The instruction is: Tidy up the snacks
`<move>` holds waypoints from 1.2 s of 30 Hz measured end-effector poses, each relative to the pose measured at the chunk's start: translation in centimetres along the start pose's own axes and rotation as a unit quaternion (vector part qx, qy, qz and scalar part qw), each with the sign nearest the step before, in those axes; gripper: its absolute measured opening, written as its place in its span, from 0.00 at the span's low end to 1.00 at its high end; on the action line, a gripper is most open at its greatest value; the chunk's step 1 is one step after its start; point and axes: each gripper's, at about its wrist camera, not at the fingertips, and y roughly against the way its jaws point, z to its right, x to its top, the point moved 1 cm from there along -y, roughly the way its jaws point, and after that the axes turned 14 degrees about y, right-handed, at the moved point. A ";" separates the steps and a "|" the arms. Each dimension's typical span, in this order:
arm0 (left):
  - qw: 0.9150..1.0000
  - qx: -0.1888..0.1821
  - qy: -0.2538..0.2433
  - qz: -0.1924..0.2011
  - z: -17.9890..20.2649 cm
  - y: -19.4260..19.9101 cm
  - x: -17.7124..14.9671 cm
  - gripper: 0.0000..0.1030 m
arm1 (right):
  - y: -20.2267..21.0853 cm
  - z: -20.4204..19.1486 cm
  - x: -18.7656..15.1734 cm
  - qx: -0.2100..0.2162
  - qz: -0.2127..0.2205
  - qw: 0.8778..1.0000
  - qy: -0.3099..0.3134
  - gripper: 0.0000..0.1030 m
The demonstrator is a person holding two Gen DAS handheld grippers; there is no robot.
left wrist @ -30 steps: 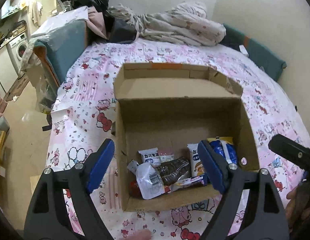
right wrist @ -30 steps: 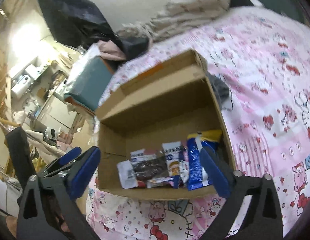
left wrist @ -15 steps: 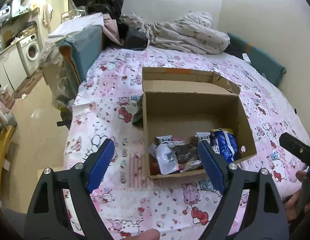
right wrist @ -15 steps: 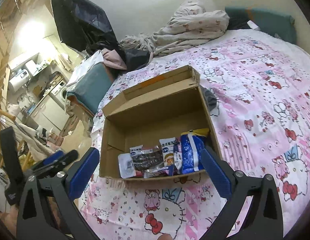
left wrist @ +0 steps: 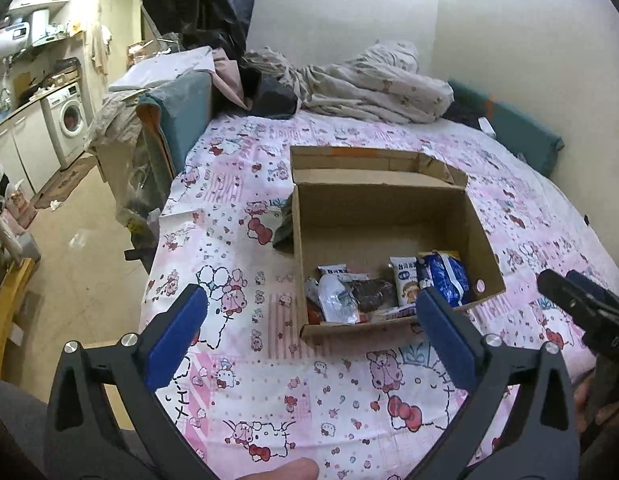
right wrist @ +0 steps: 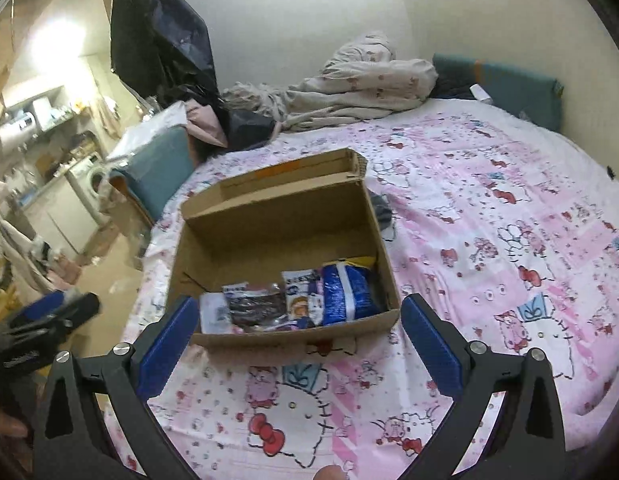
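In the cardboard box (left wrist: 389, 216), overlapping snacks (right wrist: 293, 300) blur together; both grippers' fingers (left wrist: 445, 336) (right wrist: 429, 344) gape wide, empty.

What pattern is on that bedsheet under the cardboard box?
The bedsheet is pink and white with cartoon cats wearing red bows, clearest in the right wrist view.

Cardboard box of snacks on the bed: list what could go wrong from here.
1. The cardboard box sits on a soft bed sheet, so pressing into it may tilt or slide it.
2. The snacks overlap along the near wall; closing on the brown packet could also catch the clear wrapper.
3. The blue bag leans against the side wall, so a wide-open right claw may hit cardboard.
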 end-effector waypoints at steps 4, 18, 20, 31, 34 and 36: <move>1.000 0.005 0.002 -0.004 0.1 -0.6 -0.1 1.00 | -0.7 -0.5 0.0 -0.002 -0.005 1.000 0.009 1.00; 1.000 0.005 -0.012 -0.014 1.0 -1.2 -0.7 1.00 | -2.0 -1.4 -0.4 -0.012 -0.022 0.999 0.034 1.00; 1.000 0.005 -0.013 -0.014 1.1 -1.2 -0.7 1.00 | -2.0 -1.5 -0.4 -0.015 -0.026 0.999 0.037 1.00; 1.000 0.012 -0.014 -0.014 1.1 -1.2 -0.6 1.00 | -2.4 -1.6 -0.5 -0.017 -0.031 0.999 0.037 1.00; 1.000 0.014 -0.014 -0.014 1.2 -1.3 -0.6 1.00 | -2.4 -1.6 -0.5 -0.018 -0.030 0.999 0.039 1.00; 1.000 0.013 -0.013 -0.015 1.1 -1.3 -0.7 1.00 | -2.4 -1.5 -0.5 -0.019 -0.030 0.999 0.038 1.00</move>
